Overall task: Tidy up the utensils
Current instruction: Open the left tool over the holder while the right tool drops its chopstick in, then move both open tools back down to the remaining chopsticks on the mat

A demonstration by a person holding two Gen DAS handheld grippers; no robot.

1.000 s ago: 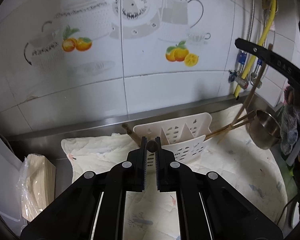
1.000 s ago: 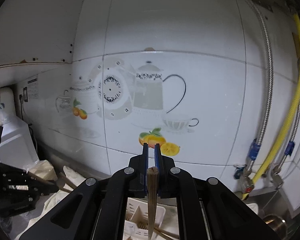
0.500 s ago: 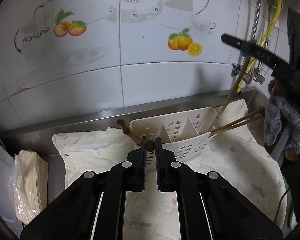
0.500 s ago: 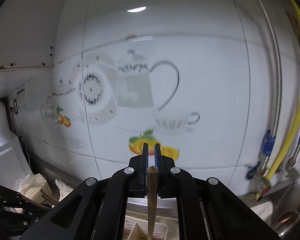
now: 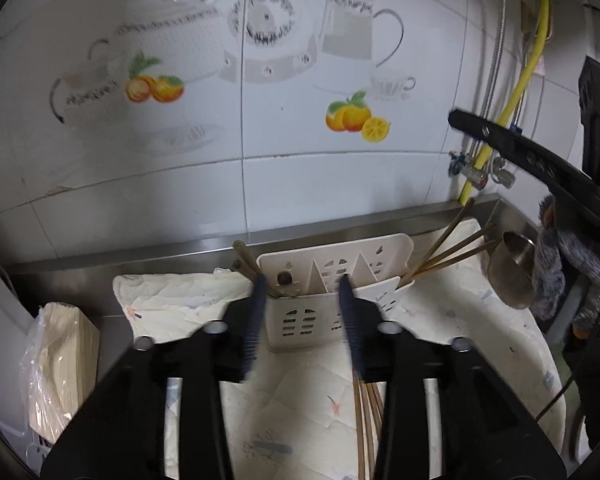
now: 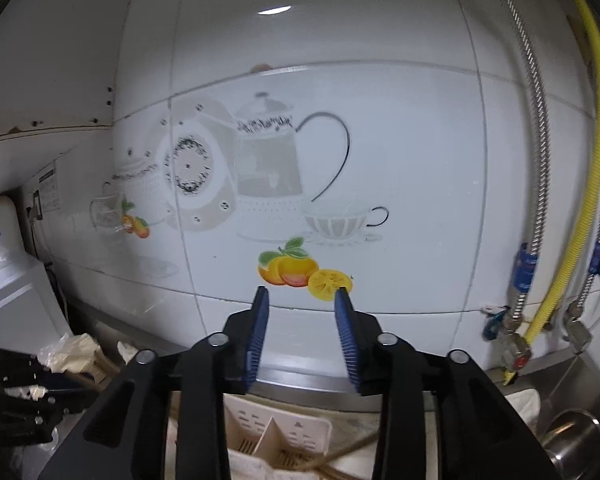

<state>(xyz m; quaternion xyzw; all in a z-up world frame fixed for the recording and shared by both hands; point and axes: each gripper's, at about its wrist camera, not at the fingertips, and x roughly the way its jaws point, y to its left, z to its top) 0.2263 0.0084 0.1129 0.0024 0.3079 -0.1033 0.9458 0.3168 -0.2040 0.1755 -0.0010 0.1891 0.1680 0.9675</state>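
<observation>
Both tools are empty-handed here. The left gripper (image 5: 303, 280) has its black jaws with ribbed blue pads spread wide with nothing between them, and the right gripper (image 6: 301, 294) stands just as wide and equally empty, pointed at the white tiled wall with the teapot and orange decals (image 6: 340, 140). Directly ahead of the left gripper, just beyond its fingertips, sits the cream perforated plastic utensil caddy with divided compartments (image 5: 332, 276), resting on a pale quilted cloth (image 5: 180, 304) in front of the steel backsplash ledge. From the right wrist view the same caddy (image 6: 276, 436) lies below and close under the gripper. Some sorting looks done: a few brown wooden chopsticks (image 5: 446, 248) lean out of the caddy's right-hand compartment, slanting up and to the right, and a second clump of dark wooden sticks (image 5: 246, 258) rises at its left end, just ahead of the left finger; whether these sit inside the left compartment or behind it cannot be told. Work seems to remain: several more thin wooden chopsticks (image 5: 366, 420) lie loose on the cloth beneath the left gripper's right jaw, running toward the camera. To the far right, near the other gripper's black arm, a small stainless steel cup (image 5: 514, 272) rests on its side; whether it belongs to the job is unclear.
</observation>
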